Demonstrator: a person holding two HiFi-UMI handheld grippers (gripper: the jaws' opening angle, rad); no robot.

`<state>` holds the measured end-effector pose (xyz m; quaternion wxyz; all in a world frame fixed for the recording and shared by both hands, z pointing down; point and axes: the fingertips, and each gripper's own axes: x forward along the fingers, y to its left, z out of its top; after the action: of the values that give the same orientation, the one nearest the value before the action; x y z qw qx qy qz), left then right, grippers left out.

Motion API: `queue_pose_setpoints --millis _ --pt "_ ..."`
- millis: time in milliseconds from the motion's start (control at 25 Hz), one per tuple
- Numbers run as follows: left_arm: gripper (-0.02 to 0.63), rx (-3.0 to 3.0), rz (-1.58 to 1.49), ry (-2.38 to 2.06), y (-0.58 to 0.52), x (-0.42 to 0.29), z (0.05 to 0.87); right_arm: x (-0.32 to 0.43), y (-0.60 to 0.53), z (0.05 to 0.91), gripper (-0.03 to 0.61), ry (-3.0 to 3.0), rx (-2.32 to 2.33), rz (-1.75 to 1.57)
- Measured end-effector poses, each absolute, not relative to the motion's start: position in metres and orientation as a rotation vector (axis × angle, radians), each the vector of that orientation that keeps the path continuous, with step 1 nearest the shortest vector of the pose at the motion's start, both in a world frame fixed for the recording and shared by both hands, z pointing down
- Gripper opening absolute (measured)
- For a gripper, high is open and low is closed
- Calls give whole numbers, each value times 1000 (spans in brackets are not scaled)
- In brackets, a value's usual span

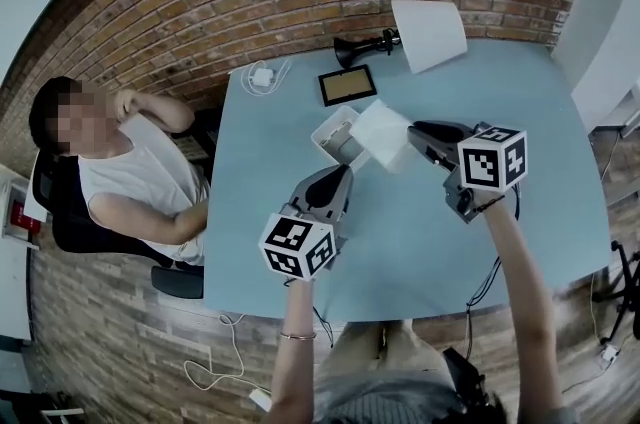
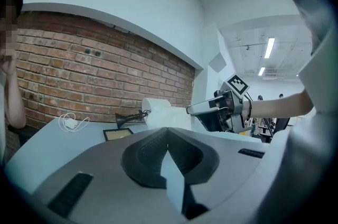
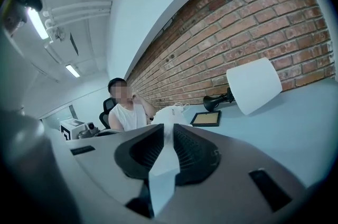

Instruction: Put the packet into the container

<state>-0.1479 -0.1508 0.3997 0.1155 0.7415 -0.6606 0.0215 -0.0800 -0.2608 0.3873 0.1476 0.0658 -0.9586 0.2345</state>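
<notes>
My right gripper (image 1: 410,140) is shut on a white packet (image 1: 382,134) and holds it in the air just right of the white open container (image 1: 328,127), which stands on the blue table (image 1: 520,132). In the right gripper view the packet (image 3: 168,113) runs between the jaws and sticks out past the tips of that gripper (image 3: 168,129). My left gripper (image 1: 345,174) sits near the container's front side, jaws shut and holding nothing. In the left gripper view its tips (image 2: 168,130) meet, and the packet (image 2: 172,117) and the right gripper (image 2: 193,110) show ahead.
A tipped lamp with a white shade (image 1: 428,32) lies at the table's back, with a small picture frame (image 1: 347,85) and a white charger with its cable (image 1: 262,77) to its left. A seated person (image 1: 130,182) is off the table's left edge.
</notes>
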Motion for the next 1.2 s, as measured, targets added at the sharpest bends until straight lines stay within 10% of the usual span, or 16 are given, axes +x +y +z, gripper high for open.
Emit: queue_pose_setpoints --millis 1200 --pt "9 1991 98 -1987 -177 -230 451 -210 -272 463 66 -2691 79 632"
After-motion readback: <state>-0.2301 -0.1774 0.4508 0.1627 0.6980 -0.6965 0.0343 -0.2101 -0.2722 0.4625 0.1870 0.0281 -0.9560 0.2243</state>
